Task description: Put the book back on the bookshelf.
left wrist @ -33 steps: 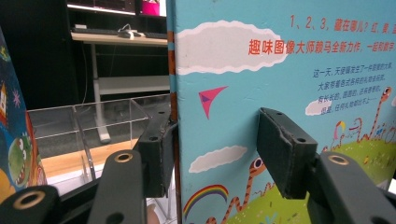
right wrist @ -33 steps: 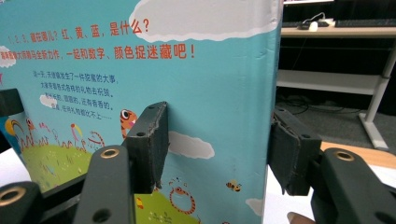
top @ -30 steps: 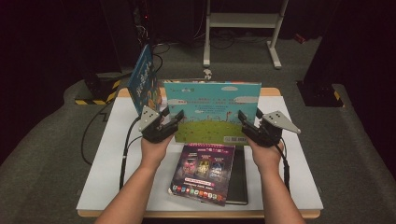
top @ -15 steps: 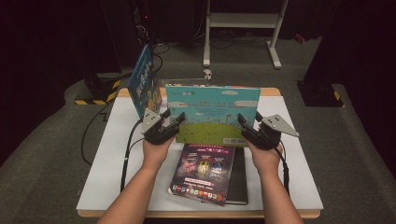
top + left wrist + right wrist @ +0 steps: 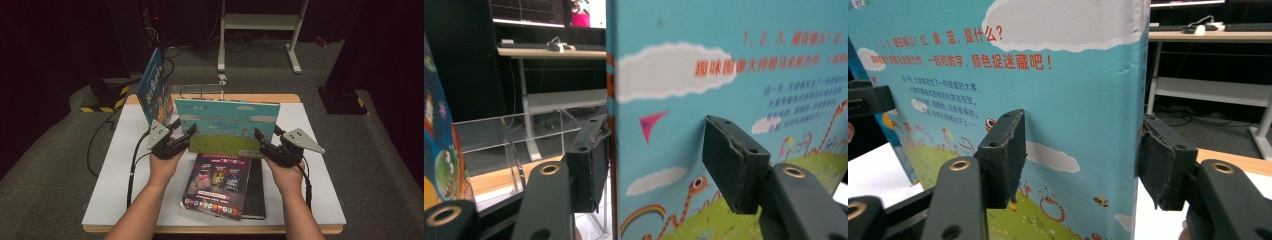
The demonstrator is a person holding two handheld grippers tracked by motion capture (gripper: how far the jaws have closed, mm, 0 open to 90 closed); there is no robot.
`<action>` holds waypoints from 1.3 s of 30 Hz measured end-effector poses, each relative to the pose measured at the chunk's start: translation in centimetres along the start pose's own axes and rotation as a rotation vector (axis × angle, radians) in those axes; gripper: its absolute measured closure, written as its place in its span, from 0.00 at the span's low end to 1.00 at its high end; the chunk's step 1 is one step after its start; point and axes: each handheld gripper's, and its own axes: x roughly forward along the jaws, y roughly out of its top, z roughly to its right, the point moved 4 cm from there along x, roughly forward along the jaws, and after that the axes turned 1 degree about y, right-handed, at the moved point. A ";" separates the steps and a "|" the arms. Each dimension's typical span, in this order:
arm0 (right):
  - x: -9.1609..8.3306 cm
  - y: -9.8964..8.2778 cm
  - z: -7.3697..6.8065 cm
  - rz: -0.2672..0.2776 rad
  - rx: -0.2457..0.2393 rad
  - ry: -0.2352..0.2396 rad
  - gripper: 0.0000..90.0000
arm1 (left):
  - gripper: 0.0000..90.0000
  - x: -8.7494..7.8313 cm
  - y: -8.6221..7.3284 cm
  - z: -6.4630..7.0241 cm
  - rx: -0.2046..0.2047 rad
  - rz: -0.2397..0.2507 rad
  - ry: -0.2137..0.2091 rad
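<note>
A light-blue picture book point(image 5: 227, 125) stands upright across the white table top point(image 5: 120, 175), its cover with clouds and red print facing me. My left gripper point(image 5: 185, 127) straddles its left edge. In the left gripper view one pad point(image 5: 589, 160) sits behind the book point(image 5: 724, 75) and the other in front. My right gripper point(image 5: 266, 132) straddles the right edge the same way, the book point(image 5: 1073, 90) between its pads point(image 5: 1003, 155). Both sets of jaws have just been opening, with the book between them and the pads not pressing.
A dark book with a purple cover point(image 5: 220, 185) lies flat near the front edge on top of a black book point(image 5: 256, 185). A darker blue book point(image 5: 155, 90) stands at the back left beside a clear acrylic rack point(image 5: 200, 90). A white frame stands on the floor beyond.
The light-blue book's top edge sits a little lower in the high view than a second ago. Both hands have hardly shifted.
</note>
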 end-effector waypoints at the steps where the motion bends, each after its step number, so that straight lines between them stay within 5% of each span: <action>1: 0.0 0.1 -0.1 -0.002 -0.002 0.010 0.42 | 0.49 -0.1 0.1 0.0 0.000 0.003 0.002; 13: 0.6 1.6 -0.3 0.007 -0.008 0.085 0.37 | 0.48 -0.2 0.6 -0.5 -0.019 0.012 -0.001; 18: 0.3 1.7 -0.5 0.015 -0.016 0.089 0.42 | 0.48 -0.1 0.9 -0.2 -0.019 0.012 -0.006; 25: -0.3 2.4 -2.0 0.048 -0.057 0.160 0.44 | 0.47 -0.3 0.9 -0.5 -0.019 0.009 -0.004; 30: -0.7 2.6 -2.6 0.063 -0.102 0.185 0.54 | 0.47 -0.2 1.0 -0.4 -0.032 0.015 0.000; 39: -1.6 2.4 -1.4 0.091 -0.078 0.190 0.62 | 0.47 0.0 0.8 -0.2 -0.029 0.005 0.001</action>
